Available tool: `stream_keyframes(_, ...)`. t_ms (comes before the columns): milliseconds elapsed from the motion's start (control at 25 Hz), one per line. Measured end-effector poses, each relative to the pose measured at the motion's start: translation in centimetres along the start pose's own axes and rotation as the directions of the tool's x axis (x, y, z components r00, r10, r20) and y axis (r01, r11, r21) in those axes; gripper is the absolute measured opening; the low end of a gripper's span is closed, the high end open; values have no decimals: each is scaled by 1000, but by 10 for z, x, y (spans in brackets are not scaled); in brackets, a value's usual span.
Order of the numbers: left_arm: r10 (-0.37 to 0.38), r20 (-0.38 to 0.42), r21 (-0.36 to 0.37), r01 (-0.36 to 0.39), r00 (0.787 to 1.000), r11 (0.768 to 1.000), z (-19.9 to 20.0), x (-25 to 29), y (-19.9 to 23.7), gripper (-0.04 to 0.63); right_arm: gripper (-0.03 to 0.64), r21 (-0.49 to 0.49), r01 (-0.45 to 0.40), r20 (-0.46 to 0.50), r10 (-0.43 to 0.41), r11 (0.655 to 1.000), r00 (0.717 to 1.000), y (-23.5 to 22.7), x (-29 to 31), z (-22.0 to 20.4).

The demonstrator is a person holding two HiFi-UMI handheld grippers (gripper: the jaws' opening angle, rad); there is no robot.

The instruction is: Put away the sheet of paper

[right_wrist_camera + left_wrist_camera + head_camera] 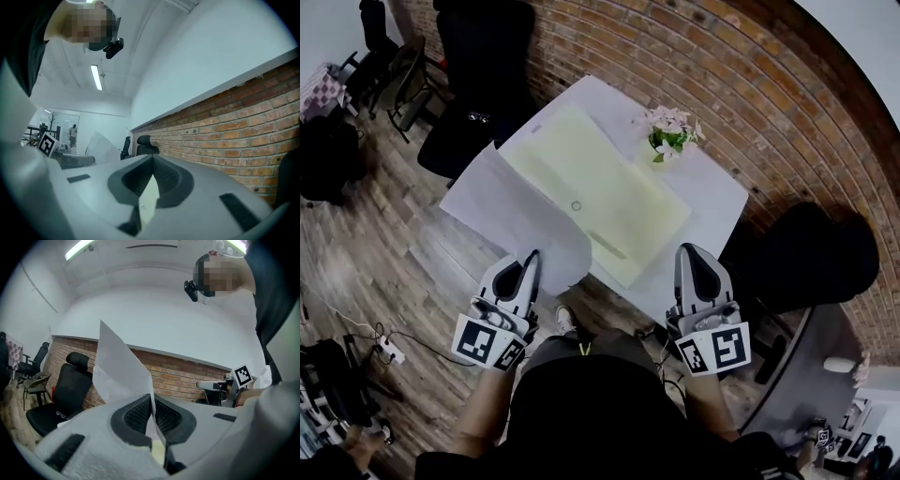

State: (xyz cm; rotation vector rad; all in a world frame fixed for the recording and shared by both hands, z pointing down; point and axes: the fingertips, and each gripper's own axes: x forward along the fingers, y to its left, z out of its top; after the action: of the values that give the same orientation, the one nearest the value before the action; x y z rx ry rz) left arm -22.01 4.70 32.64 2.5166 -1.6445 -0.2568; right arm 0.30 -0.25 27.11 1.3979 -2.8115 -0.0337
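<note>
Sheet of paper [511, 211] is clamped by its near corner in the left gripper [531, 255], low and left of centre in the head view. It fans up and to the left from there. Seen from above, it covers the near-left edge of the pale yellow folder [619, 192] that lies on the white table [717, 192]. The right gripper [696, 251], low and right of centre, has its jaws together just short of the table's near edge.

The folder looks like the likely home for the sheet of paper. A one-corner hold lets the sheet droop and crease. The step would go best with the clamp kept firm and the sheet carried flat and square to the folder's edge. The right gripper could then steady the free side or lift the cover.

The left gripper view shows what the head view cannot: the closed pads biting the sheet, which rises from them as a tall white point. A black office chair [63, 394] stands at left, before the brick wall [183, 376].

The right gripper view shows shut jaws with a pale sliver in the seam. It may be part of the gripper or a held edge; I cannot tell which. Only the head view shows the folder, the table and the pink flowers [670, 129] at its far side.
</note>
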Motion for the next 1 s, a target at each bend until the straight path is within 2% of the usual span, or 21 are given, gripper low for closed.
stream_keyframes(240,-37,-1,-16,36,999,999,1,29,8,25,12,2,20,-24,-20,1000,1000,-13,16,-4)
stream_keyframes(680,-82,-14,55,83,997,995,18,66,-28,25,12,38,-7,14,7,999,1000,-53,21,-3)
stream_keyframes(880,-131,-73,77,137,989,988,7,80,-35,25,12,59,-4,7,4,998,1000,-67,18,-15)
stream_keyframes(1000,-191,-141,82,203,971,976,-1,91,-35,25,12,75,3,-6,-2,997,1000,-73,19,-23)
